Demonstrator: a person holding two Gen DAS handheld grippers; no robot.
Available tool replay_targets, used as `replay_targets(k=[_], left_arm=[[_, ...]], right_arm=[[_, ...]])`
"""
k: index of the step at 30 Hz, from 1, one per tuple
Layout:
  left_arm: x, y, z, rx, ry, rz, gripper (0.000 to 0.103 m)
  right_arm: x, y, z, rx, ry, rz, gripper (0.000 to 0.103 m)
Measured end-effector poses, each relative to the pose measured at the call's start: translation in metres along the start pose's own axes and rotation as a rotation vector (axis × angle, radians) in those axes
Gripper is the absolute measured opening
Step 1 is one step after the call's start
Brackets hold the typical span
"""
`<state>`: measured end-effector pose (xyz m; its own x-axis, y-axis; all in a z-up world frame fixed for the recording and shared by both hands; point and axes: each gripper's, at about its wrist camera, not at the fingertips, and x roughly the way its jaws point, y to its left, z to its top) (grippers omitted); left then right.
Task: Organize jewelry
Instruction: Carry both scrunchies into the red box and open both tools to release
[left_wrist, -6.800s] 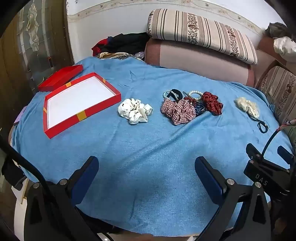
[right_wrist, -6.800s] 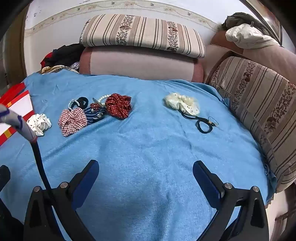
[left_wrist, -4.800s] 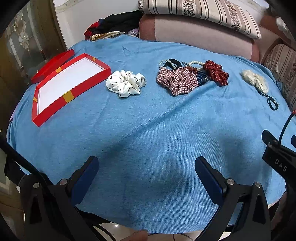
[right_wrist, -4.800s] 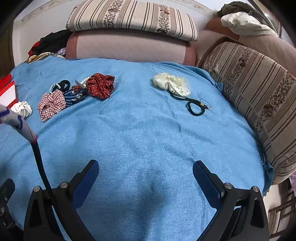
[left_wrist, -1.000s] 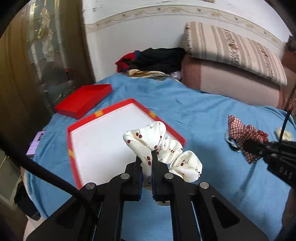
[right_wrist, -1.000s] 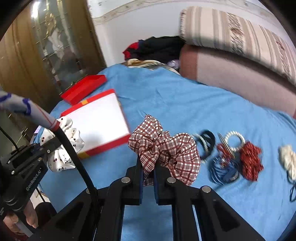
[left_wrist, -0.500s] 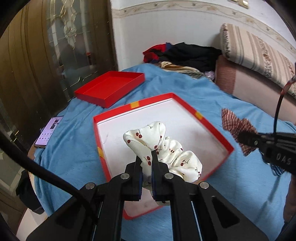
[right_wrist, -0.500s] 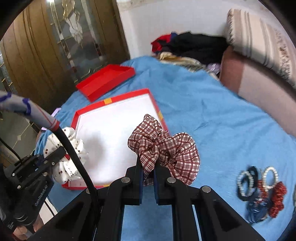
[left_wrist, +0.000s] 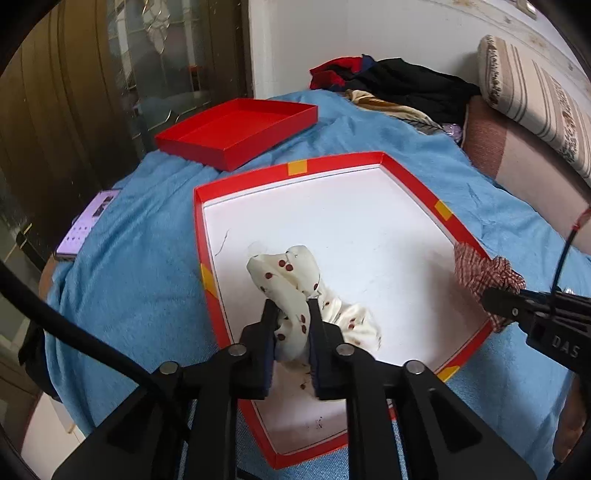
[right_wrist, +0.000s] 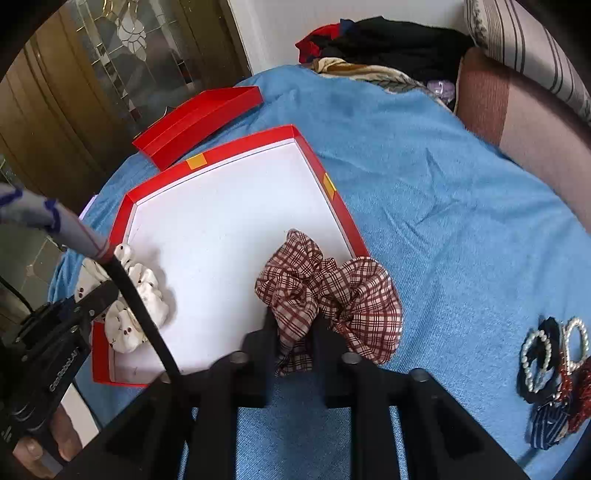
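My left claw (left_wrist: 291, 306) is over the shallow red cardboard box with the white floor (left_wrist: 399, 173), jaws parting now, the cream fabric scrunchie with red cherry print (left_wrist: 291, 280) between the pads and sagging onto the white floor near the box's left wall. My right claw (right_wrist: 293, 325) is parting too, the red-and-white plaid fabric scrunchie (right_wrist: 325, 291) loose between its fingers, draped across the box's right rim, part over the white floor, part over the blue towelling cloth (right_wrist: 443, 229). The box's red lid (left_wrist: 236, 133) lies open-side up just behind the box. Off to my right, a small heap of pearl and dark hair ties (right_wrist: 554, 369) waits on the cloth.
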<state>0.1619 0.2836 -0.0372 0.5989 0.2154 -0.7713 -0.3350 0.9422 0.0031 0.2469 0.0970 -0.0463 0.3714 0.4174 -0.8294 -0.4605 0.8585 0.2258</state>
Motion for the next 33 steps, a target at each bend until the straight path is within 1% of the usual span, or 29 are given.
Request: replay_targets(k=[1, 2, 3, 4, 7, 9, 11, 14, 15, 17, 20, 23, 25, 28, 29, 31, 32, 33], left_arm=[[0.001, 0.001, 0.000, -0.007, 0.003, -0.005, 0.023], [0.001, 0.001, 0.000, -0.015, 0.007, -0.009, 0.028], [0.000, 0.003, 0.000, -0.028, 0.008, -0.015, 0.039], [0.000, 0.004, 0.001, -0.035, 0.005, -0.016, 0.046], [-0.006, 0.007, 0.003, -0.055, -0.004, -0.019, 0.055], [-0.010, 0.011, 0.004, -0.072, -0.006, -0.035, 0.059], [-0.016, 0.016, 0.004, -0.084, -0.013, -0.034, 0.060], [-0.021, 0.024, 0.003, -0.101, -0.019, -0.025, 0.061], [-0.022, 0.027, 0.003, -0.106, -0.018, -0.023, 0.061], [-0.024, 0.032, 0.002, -0.115, -0.019, -0.017, 0.061], [-0.026, 0.038, 0.001, -0.125, -0.022, -0.009, 0.061], [-0.026, 0.040, 0.001, -0.133, -0.020, -0.012, 0.061], [-0.025, 0.040, 0.000, -0.131, -0.018, -0.016, 0.061], [-0.025, 0.039, -0.001, -0.128, -0.018, -0.020, 0.061], [-0.025, 0.039, -0.001, -0.128, -0.018, -0.022, 0.061], [-0.026, 0.039, -0.002, -0.127, -0.020, -0.025, 0.061], [-0.027, 0.040, -0.002, -0.128, -0.021, -0.026, 0.061], [-0.028, 0.040, -0.002, -0.131, -0.021, -0.027, 0.061]], right_arm=[[-0.002, -0.001, 0.000, 0.003, -0.006, -0.003, 0.046], [-0.005, -0.002, -0.001, 0.007, -0.016, -0.004, 0.052], [-0.008, -0.003, -0.001, 0.009, -0.027, -0.001, 0.060], [-0.013, -0.005, -0.001, 0.011, -0.038, 0.005, 0.062], [-0.026, -0.011, -0.001, 0.021, -0.067, 0.031, 0.062], [-0.033, -0.020, -0.001, 0.036, -0.088, 0.038, 0.062], [-0.037, -0.030, 0.000, 0.062, -0.105, 0.027, 0.062], [-0.033, -0.048, 0.002, 0.123, -0.107, -0.025, 0.061], [-0.029, -0.054, 0.002, 0.143, -0.100, -0.049, 0.051], [-0.017, -0.058, 0.005, 0.152, -0.072, -0.086, 0.039], [-0.003, -0.044, 0.006, 0.090, -0.051, -0.133, 0.038], [0.009, -0.020, 0.008, 0.004, -0.039, -0.151, 0.038], [0.019, -0.006, 0.009, -0.039, -0.020, -0.128, 0.040], [0.026, 0.009, 0.008, -0.081, 0.018, -0.029, 0.041], [0.022, 0.012, 0.008, -0.089, 0.010, 0.013, 0.041], [0.012, 0.009, 0.008, -0.072, -0.023, 0.055, 0.042], [0.006, 0.004, 0.009, -0.048, -0.040, 0.071, 0.045], [-0.001, -0.004, 0.010, -0.016, -0.063, 0.081, 0.051]])
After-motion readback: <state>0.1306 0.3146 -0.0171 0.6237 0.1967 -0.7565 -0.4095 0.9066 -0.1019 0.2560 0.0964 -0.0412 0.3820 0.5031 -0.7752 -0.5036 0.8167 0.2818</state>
